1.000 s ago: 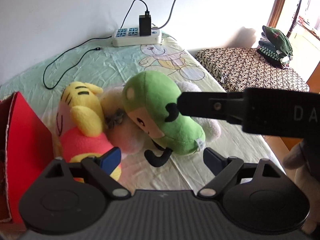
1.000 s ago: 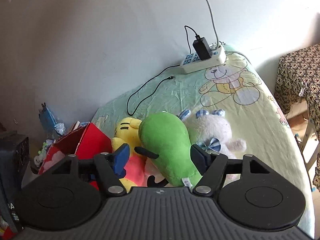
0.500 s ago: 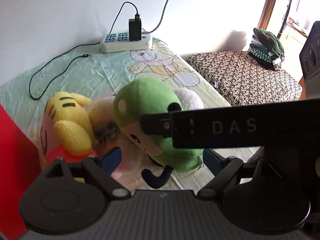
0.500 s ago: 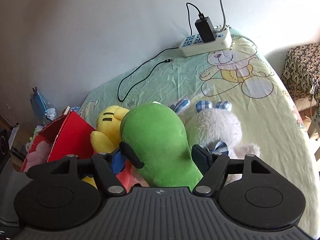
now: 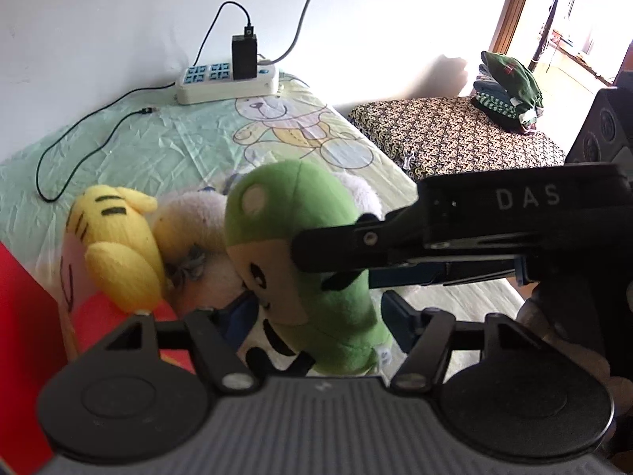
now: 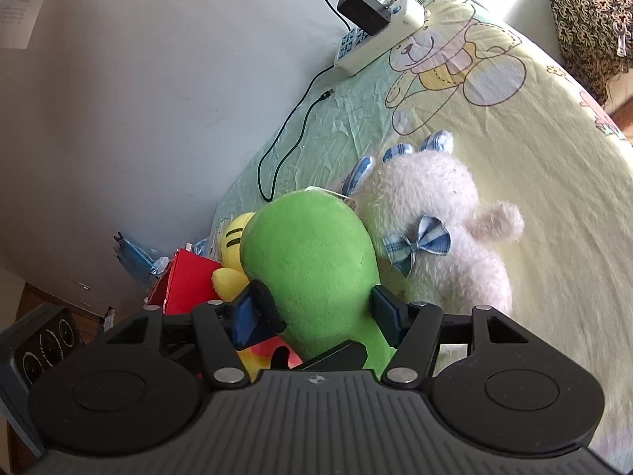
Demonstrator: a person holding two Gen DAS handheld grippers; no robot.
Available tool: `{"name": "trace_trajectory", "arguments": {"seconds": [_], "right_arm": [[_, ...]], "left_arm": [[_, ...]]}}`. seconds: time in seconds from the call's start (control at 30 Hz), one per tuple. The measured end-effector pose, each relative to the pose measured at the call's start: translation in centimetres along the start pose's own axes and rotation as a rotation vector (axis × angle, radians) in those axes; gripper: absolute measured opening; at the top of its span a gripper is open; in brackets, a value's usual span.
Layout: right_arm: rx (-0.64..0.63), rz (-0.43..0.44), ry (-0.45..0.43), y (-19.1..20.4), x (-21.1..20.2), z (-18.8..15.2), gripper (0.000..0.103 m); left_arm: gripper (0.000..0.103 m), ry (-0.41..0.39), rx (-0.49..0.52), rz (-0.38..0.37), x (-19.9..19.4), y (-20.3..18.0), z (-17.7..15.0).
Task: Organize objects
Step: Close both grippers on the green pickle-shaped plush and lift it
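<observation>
While the red box [image 6: 186,283] sits at the bed's [image 6: 534,150] left edge — its inside hidden from me — my right gripper [image 6: 316,312] has its fingers against both flanks of the green plush [image 6: 312,261]. My left gripper [image 5: 316,316] stands spread around its lower body.

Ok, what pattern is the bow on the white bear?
Blue-and-white check on the bow of the white bear, clearest in the right wrist view.

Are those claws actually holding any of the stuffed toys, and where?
The right claw straddles the green toy around its lower body, seemingly gripping it. The left claw is open, holding nothing.
</observation>
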State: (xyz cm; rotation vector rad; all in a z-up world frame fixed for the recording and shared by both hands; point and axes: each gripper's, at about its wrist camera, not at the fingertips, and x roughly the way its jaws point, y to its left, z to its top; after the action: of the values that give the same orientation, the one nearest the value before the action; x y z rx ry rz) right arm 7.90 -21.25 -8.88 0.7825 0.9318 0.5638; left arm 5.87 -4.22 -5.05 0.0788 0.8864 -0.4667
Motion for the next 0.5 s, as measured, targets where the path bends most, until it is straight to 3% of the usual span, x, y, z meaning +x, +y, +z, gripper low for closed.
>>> {"name": "trace_trajectory", "arguments": {"seconds": [0.5], "right_arm": [[-0.011,0.070,0.023,2.2,-3.7,-3.5,0.063]], "left_arm": [[0.066,-0.070,-0.032,0.013,-5.9,-2.3,-2.0]]}}
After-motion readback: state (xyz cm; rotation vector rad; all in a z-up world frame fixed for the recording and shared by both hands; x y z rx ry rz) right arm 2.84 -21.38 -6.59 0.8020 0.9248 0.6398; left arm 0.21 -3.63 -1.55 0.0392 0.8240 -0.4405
